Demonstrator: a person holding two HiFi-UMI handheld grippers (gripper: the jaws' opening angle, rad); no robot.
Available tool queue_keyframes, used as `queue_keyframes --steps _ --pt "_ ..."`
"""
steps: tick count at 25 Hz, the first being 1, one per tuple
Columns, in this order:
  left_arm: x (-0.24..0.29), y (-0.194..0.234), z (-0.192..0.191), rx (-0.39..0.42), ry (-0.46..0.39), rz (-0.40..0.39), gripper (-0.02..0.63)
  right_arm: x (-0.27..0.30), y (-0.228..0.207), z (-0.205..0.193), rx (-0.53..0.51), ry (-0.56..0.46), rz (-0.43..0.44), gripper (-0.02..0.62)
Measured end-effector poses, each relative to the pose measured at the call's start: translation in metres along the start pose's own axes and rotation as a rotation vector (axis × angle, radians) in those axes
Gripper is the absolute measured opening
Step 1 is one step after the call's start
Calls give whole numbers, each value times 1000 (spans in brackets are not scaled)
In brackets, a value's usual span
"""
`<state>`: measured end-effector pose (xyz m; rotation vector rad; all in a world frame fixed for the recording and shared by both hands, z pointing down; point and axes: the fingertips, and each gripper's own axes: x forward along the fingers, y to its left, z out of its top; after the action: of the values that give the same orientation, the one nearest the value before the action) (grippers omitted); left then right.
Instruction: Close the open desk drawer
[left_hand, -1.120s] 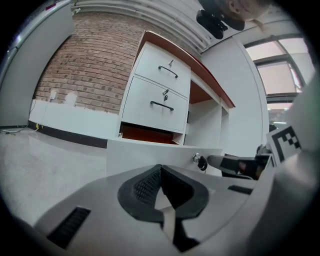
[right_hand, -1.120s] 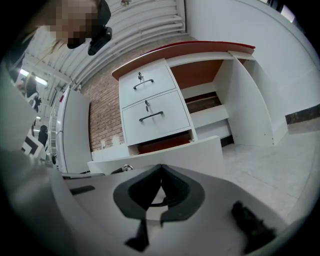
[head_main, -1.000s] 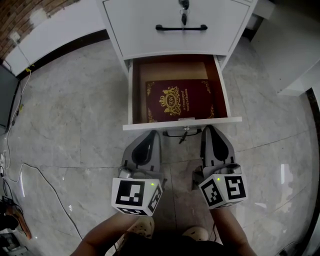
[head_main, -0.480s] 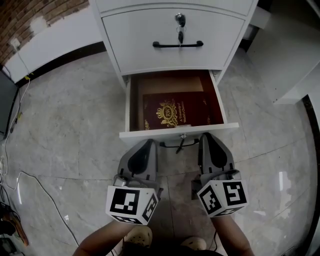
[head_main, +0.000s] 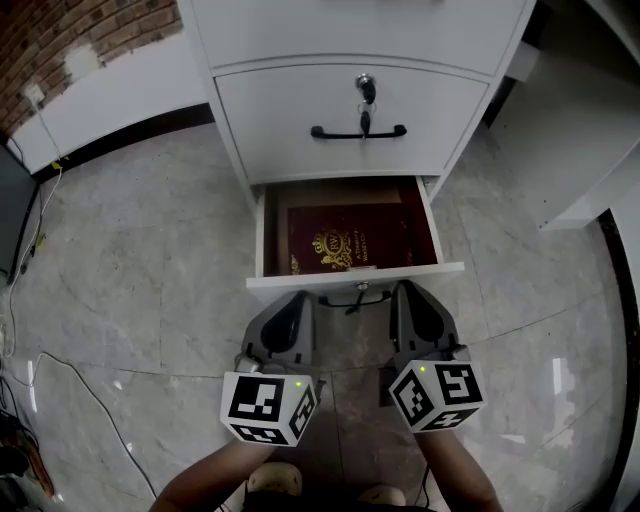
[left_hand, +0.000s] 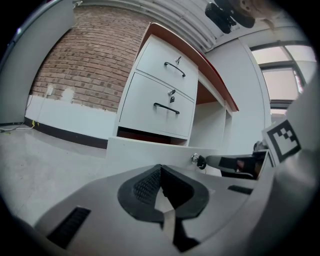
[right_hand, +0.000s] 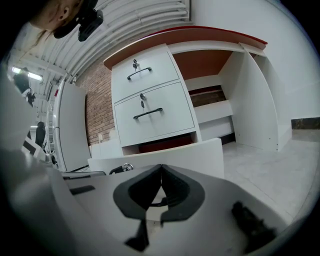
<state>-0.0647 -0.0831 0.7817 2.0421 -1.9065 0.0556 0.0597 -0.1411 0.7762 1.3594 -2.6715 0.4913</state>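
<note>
Far out at 10 o'clock a brick wall (head_main: 60, 30) meets the marble floor (head_main: 130, 260); the white pedestal stands at 12 o'clock, its middle drawer (head_main: 280, 120) shut, and the bottom drawer (head_main: 262, 240) pulled out toward the person, still well open.

The left hand-held gripper (head_main: 298, 298) has its jaws pressed together with nothing between them; its tip sits right at the left part of the drawer front (head_main: 440, 269), though actual contact cannot be confirmed.

Inside the drawer a burgundy book (head_main: 350, 240) with a gold crest lies flat, below the rim, so it should not foul the closing; at the middle of the front a key (head_main: 362, 289) hangs in the lock above the dark handle (head_main: 350, 300).

The right hand-held gripper (head_main: 408, 288) is also closed and empty, its tip at the right part of the same panel, at 3 o'clock from the key.

The drawer looks like a stiff painted box on runners, moderately light even with the book, and likely to glide; the flat panel either side of the handle is the place to push, evenly from both tips so it does not rack; the dangling key is best kept clear of; a gentle finish would spare a slam.
</note>
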Motion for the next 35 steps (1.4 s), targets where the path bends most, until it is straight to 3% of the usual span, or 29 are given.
queue_keyframes --steps 29,35 --pt "83 35 31 -5 63 51 9 93 -24 28 78 85 0 11" --pt "96 42 36 2 73 45 9 107 -26 33 47 77 -11 11"
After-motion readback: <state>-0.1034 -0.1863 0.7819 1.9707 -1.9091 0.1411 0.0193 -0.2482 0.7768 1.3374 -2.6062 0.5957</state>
